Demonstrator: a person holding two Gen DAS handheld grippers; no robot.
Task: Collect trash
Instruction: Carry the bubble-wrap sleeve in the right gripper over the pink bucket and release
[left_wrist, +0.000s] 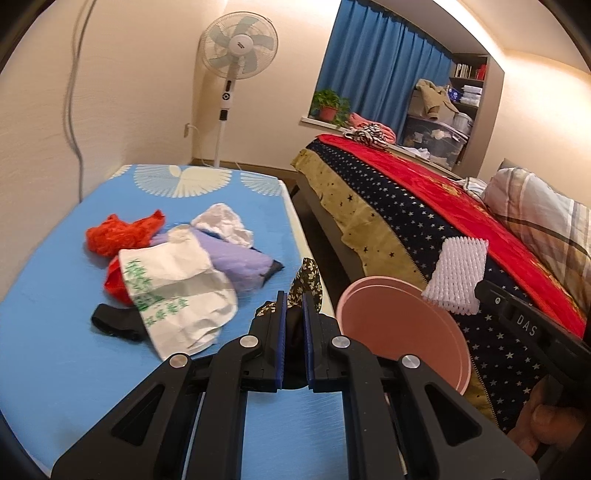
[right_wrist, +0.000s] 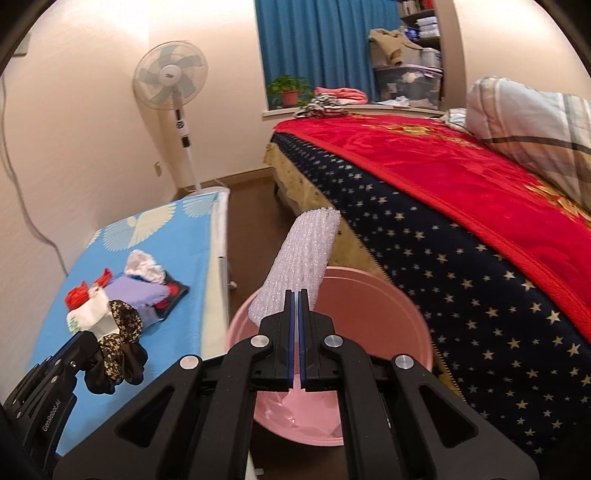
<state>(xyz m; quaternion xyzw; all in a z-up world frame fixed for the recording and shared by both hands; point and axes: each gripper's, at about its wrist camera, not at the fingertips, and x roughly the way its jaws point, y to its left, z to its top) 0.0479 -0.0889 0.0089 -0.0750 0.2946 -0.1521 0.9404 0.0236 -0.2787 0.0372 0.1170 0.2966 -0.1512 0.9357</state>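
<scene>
Black linkage arms fill the near edge of the left wrist view, and the left gripper (left_wrist: 294, 310) has its blue pads clamped on a dark floral scrap (left_wrist: 304, 282) that pokes up past the fingertips. It is pinched by its bunched middle, likely because that gives thin pads the most to bite on. Just to the right sits the pink bin (left_wrist: 406, 332), down in the gap between the blue-covered table (left_wrist: 48, 354) and the bed (left_wrist: 424, 206), handy to both. On the table to the left lies the remaining heap: a white printed bag (left_wrist: 177, 295), orange netting (left_wrist: 122, 232), a crumpled white paper (left_wrist: 225, 221), a purple wrapper (left_wrist: 236, 254) and a black scrap (left_wrist: 114, 321), all touching or overlapping. At far right the other gripper carries a white foam net sleeve (left_wrist: 458, 275).

Over to the right wrist view: near the lens, the right gripper (right_wrist: 297, 295) is squeezed together on that foam sleeve (right_wrist: 299, 258), gripped at its lower end so the rest stands up and away, hanging over the bin (right_wrist: 417, 317). Its rim lies directly below, so letting go looks like the next call. At the left edge the other gripper (right_wrist: 85, 343) holds the floral scrap (right_wrist: 122, 332) above the table's near part, beside the bin and not yet over it.
</scene>
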